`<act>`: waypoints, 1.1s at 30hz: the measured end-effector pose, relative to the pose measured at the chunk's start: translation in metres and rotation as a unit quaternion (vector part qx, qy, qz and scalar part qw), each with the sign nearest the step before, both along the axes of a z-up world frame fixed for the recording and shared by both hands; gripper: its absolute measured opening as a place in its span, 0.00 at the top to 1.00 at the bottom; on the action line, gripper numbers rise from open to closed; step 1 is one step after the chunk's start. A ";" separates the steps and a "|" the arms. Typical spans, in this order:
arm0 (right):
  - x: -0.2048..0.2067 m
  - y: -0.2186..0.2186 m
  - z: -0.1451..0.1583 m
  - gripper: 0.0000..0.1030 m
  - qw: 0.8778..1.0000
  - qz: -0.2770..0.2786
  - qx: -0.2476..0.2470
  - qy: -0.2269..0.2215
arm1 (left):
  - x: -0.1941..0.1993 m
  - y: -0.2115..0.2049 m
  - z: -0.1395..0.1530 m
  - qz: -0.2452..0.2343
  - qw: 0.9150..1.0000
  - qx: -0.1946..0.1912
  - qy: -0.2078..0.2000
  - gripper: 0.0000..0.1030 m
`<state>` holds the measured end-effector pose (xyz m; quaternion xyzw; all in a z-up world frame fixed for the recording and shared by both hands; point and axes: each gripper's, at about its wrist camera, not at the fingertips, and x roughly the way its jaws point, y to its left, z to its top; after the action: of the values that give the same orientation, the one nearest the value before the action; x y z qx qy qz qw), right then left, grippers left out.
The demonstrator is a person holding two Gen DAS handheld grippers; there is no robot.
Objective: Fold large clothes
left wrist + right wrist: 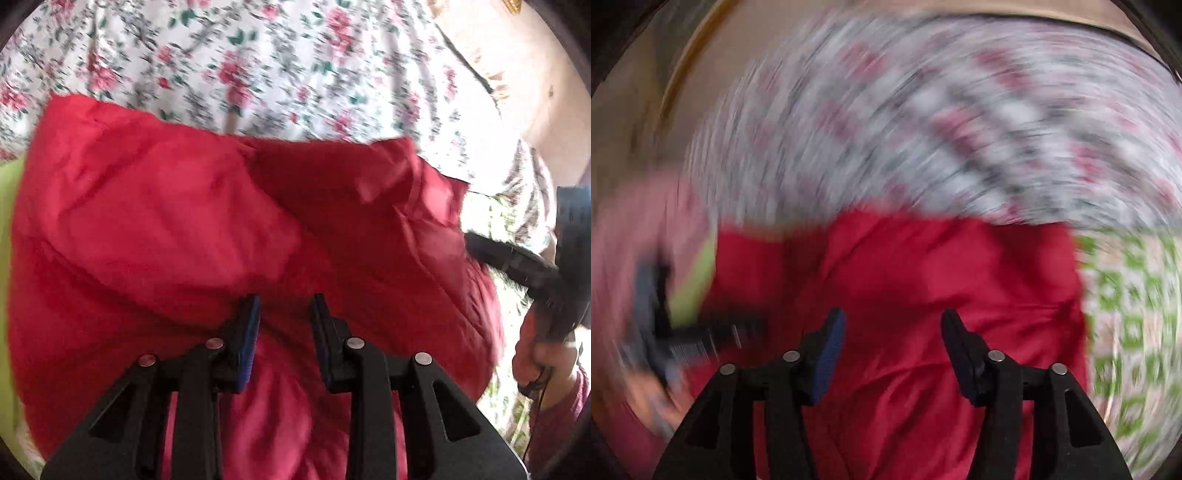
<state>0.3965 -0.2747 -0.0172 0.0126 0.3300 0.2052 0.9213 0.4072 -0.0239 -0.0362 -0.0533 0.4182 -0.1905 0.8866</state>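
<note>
I am reading both wrist views and finding no legible text, label, brand, number or sign anywhere; the right wrist view is blurring too heavily for any lettering to be showing.

Rumpled red garment (177,229), folded over, atop floral sheet (258,66).

Open right claw (894,325), red garment (923,273), floral sheet (960,122)
</note>
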 end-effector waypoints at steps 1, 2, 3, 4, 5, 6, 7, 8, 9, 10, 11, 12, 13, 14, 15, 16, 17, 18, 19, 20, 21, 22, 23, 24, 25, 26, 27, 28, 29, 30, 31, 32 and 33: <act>0.008 0.011 -0.008 0.45 0.999 0.000 -0.033 0.004 | 0.005 0.005 0.002 0.010 1.000 0.007 -0.005 0.75; 0.016 0.017 -0.016 0.44 0.998 -0.009 -0.061 -0.001 | 0.011 0.010 0.003 0.023 0.999 0.020 -0.014 0.75; 0.024 0.019 -0.020 0.42 0.997 -0.015 -0.081 -0.005 | 0.017 0.014 0.004 0.039 0.998 0.035 -0.020 0.75; 0.034 0.019 -0.026 0.35 0.995 -0.029 -0.099 -0.011 | 0.024 0.020 0.003 0.054 0.997 0.043 -0.020 0.75; 0.043 0.014 -0.029 0.26 0.994 -0.040 -0.098 -0.008 | 0.034 0.028 0.000 0.060 0.997 0.037 -0.013 0.75; 0.056 0.006 -0.034 0.23 0.995 -0.055 -0.087 0.003 | 0.041 0.037 -0.005 0.064 0.998 0.026 -0.002 0.75; 0.064 -0.001 -0.038 0.18 0.996 -0.061 -0.071 0.014 | 0.053 0.046 -0.012 0.074 0.997 0.015 0.009 0.75; 0.074 -0.010 -0.042 0.17 0.996 -0.068 -0.042 0.030 | 0.060 0.050 -0.017 0.079 0.997 0.008 0.017 0.75; 0.081 -0.015 -0.046 0.17 0.996 -0.074 -0.025 0.041 | 0.067 0.052 -0.022 0.082 0.996 -0.004 0.026 0.75; 0.087 -0.020 -0.050 0.17 0.996 -0.079 -0.012 0.049 | 0.076 0.057 -0.028 0.084 0.996 -0.022 0.035 0.75; 0.092 -0.023 -0.053 0.17 0.995 -0.084 -0.004 0.049 | 0.081 0.057 -0.030 0.087 0.995 -0.026 0.037 0.75; 0.094 -0.025 -0.055 0.16 0.995 -0.088 0.000 0.048 | 0.085 0.058 -0.032 0.089 0.995 -0.028 0.037 0.75; 0.098 -0.027 -0.058 0.16 0.995 -0.092 0.006 0.048 | 0.090 0.058 -0.034 0.090 0.995 -0.029 0.039 0.75; 0.099 -0.029 -0.060 0.15 0.994 -0.095 0.009 0.049 | 0.092 0.057 -0.037 0.090 0.995 -0.028 0.040 0.75; 0.102 -0.029 -0.062 0.15 0.994 -0.097 0.011 0.049 | 0.094 0.056 -0.038 0.090 0.995 -0.026 0.040 0.75; 0.104 -0.029 -0.064 0.15 0.994 -0.098 0.013 0.050 | 0.096 0.056 -0.040 0.089 0.995 -0.025 0.040 0.75; 0.107 -0.029 -0.066 0.14 0.994 -0.098 0.016 0.053 | 0.097 0.057 -0.042 0.089 0.995 -0.027 0.041 0.75; 0.111 -0.029 -0.068 0.14 0.993 -0.097 0.019 0.057 | 0.099 0.057 -0.043 0.089 0.995 -0.031 0.044 0.75; 0.113 -0.029 -0.070 0.14 0.993 -0.096 0.023 0.061 | 0.100 0.057 -0.045 0.089 0.994 -0.035 0.046 0.75; 0.115 -0.030 -0.071 0.13 0.993 -0.095 0.025 0.065 | 0.102 0.053 -0.046 0.089 0.994 -0.036 0.047 0.75; 0.115 -0.031 -0.072 0.13 0.993 -0.094 0.026 0.067 | 0.103 0.053 -0.047 0.089 0.994 -0.037 0.047 0.75; 0.114 -0.033 -0.075 0.13 0.993 -0.094 0.028 0.070 | 0.105 0.051 -0.048 0.089 0.994 -0.037 0.048 0.75; 0.114 -0.036 -0.077 0.13 0.993 -0.094 0.029 0.072 | 0.104 0.052 -0.048 0.091 0.994 -0.037 0.050 0.75; 0.115 -0.036 -0.078 0.13 0.993 -0.094 0.030 0.072 | 0.103 0.051 -0.047 0.092 0.994 -0.035 0.050 0.75; 0.115 -0.037 -0.078 0.13 0.992 -0.095 0.030 0.074 | 0.103 0.052 -0.045 0.093 0.994 -0.032 0.050 0.75; 0.113 -0.038 -0.077 0.13 0.992 -0.098 0.030 0.076 | 0.097 0.062 -0.045 0.094 0.994 -0.032 0.049 0.75; 0.111 -0.039 -0.074 0.13 0.992 -0.099 0.029 0.075 | 0.092 0.065 -0.041 0.094 0.994 -0.034 0.047 0.75; 0.108 -0.042 -0.071 0.14 0.992 -0.098 0.028 0.073 | 0.086 0.068 -0.037 0.095 0.994 -0.036 0.046 0.75; 0.105 -0.045 -0.067 0.14 0.992 -0.103 0.029 0.074 | 0.080 0.071 -0.033 0.097 0.994 -0.039 0.043 0.75; 0.102 -0.048 -0.063 0.14 0.991 -0.105 0.032 0.073 | 0.074 0.072 -0.029 0.097 0.994 -0.040 0.038 0.75; 0.096 -0.052 -0.058 0.14 0.991 -0.106 0.038 0.069 | 0.066 0.074 -0.024 0.096 0.994 -0.041 0.034 0.75; 0.089 -0.056 -0.053 0.14 0.991 -0.109 0.041 0.065 | 0.059 0.076 -0.020 0.095 0.994 -0.041 0.031 0.74; 0.082 -0.059 -0.048 0.14 0.991 -0.114 0.044 0.060 | 0.052 0.078 -0.017 0.095 0.994 -0.041 0.026 0.72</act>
<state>0.4789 -0.3339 -0.0656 0.1024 0.3723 0.1123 0.9156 0.4589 0.0541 -0.0529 -0.1343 0.4259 -0.1209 0.8865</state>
